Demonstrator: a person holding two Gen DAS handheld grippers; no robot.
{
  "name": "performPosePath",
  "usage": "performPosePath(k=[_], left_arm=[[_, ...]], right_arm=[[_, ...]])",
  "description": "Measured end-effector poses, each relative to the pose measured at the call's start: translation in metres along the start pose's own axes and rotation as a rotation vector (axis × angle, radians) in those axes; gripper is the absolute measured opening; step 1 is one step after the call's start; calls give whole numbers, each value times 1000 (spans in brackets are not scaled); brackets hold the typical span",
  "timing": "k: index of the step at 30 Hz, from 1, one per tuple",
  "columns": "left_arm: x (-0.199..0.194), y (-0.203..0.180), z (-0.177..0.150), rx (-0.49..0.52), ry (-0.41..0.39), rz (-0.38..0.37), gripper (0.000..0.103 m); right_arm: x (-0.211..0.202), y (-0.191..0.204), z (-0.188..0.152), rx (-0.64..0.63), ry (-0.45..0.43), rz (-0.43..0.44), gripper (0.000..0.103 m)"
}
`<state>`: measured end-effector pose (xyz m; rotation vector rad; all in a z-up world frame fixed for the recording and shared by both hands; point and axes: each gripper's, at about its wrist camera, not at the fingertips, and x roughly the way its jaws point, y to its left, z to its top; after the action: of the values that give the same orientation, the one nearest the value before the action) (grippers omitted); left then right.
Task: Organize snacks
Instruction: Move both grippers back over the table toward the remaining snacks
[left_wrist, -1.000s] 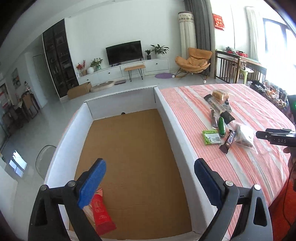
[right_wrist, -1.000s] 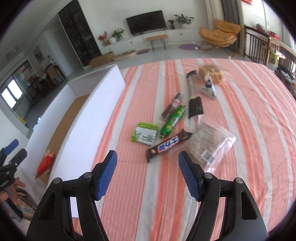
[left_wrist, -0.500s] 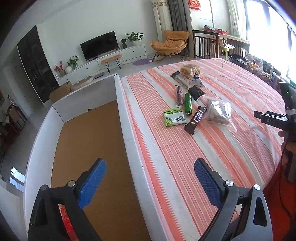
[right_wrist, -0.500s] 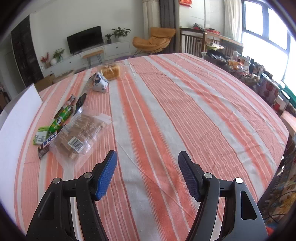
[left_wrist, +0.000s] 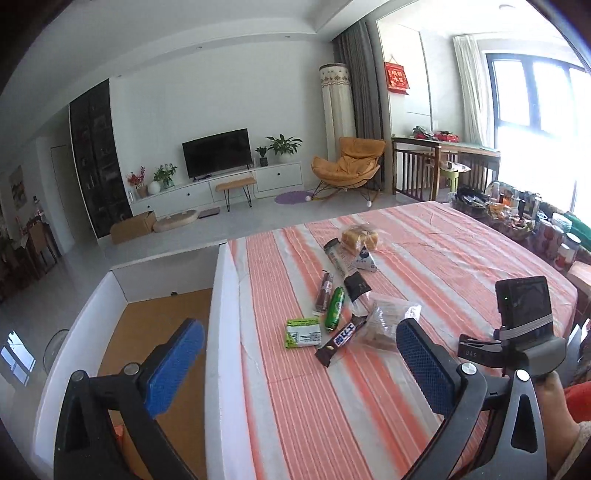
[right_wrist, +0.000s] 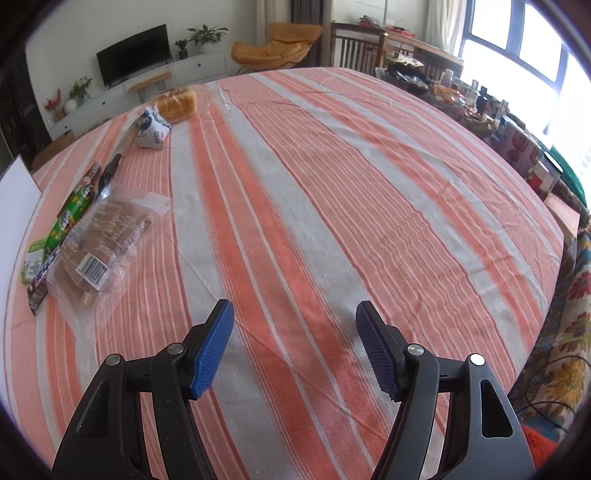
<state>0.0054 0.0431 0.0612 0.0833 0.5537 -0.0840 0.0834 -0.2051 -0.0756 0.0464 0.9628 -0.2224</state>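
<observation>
Left gripper (left_wrist: 299, 360): jaws just opened wider, nothing between them.
Right gripper (right_wrist: 295, 349): jaws apart, holding nothing.
Snacks (left_wrist: 334, 314): lying on striped table (right_wrist: 332, 203).
Box (left_wrist: 221, 295): beside table.

Tablecloth (right_wrist: 332, 192): woven cloth, matt, orange/grey stripes, under both tongs. Biscuit bag (right_wrist: 99, 236), left of right gripper (right_wrist: 294, 350): clear glossy plastic. Choc bar (left_wrist: 341, 338) betw. left gripper (left_wrist: 295, 365) pads: shiny dark foil. Pads (left_wrist: 173, 369): blue ribbed rubber; arms matt black plastic. Box (left_wrist: 221, 332) wall left: smooth white, floor brown cardboard-like.
</observation>
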Motion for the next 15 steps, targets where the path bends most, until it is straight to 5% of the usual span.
performPosePath(k=[5,9,15], left_arm=[[52,-62,-25,-7,192,-217,103],[104,-90,-60,52,312,-191,103],[151,-73,-87,-7,403,-116,103]], right_arm=[[-1,-15,-4,18,-8,7,79],[-4,-25,-7,27,-7,10,81],[-4,-29,-9,21,-5,19,86]])
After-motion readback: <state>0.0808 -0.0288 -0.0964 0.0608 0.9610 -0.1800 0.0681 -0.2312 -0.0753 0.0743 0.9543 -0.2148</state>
